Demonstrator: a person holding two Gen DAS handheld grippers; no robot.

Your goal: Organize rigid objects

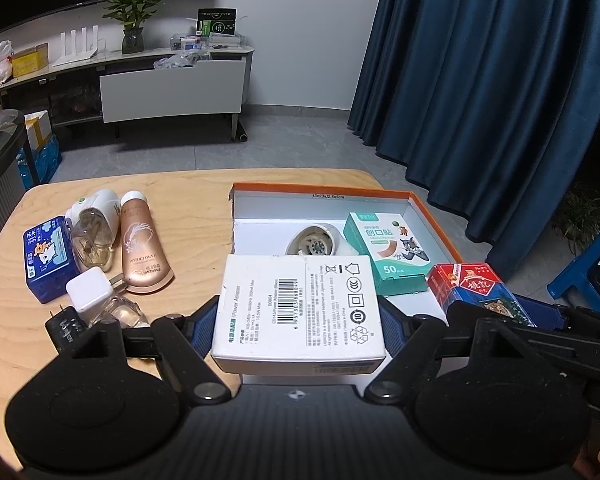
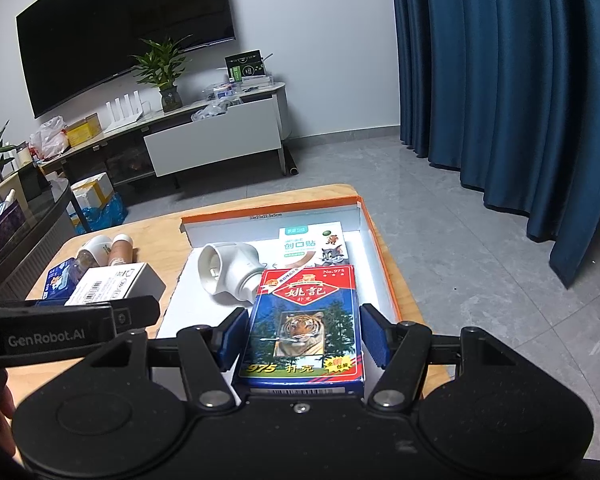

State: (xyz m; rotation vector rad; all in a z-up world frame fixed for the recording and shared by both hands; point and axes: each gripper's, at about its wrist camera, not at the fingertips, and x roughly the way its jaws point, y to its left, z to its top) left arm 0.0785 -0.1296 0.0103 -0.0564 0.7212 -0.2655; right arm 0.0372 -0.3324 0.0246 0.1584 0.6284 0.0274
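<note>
Left gripper (image 1: 299, 312) clamps the white adapter box (image 1: 298, 308) at the near-left edge of the orange-rimmed tray (image 1: 324, 190). Right gripper (image 2: 303, 336) grips the card pack (image 2: 306, 328) over the tray. Risk: dropped now, the white box could catch the rim or land on the white plug (image 2: 228, 276); bandage box (image 1: 396, 252) crowds the rest.

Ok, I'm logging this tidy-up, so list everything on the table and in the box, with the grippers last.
shoebox tray: one, orange-rimmed white, table's right
bandage box: one, teal, inside tray
round white device: one, inside tray
power adapter box: one, white, between left gripper's pads
playing card box: one, blue-red, between right gripper's pads
hand cream tube: one, rose-gold, table's left
blue tin: one, far left
glass bottles: two, clear, left
white charger: one, left
black plug: one, front left
left gripper: black, blue pads
right gripper: black, blue pads
</note>
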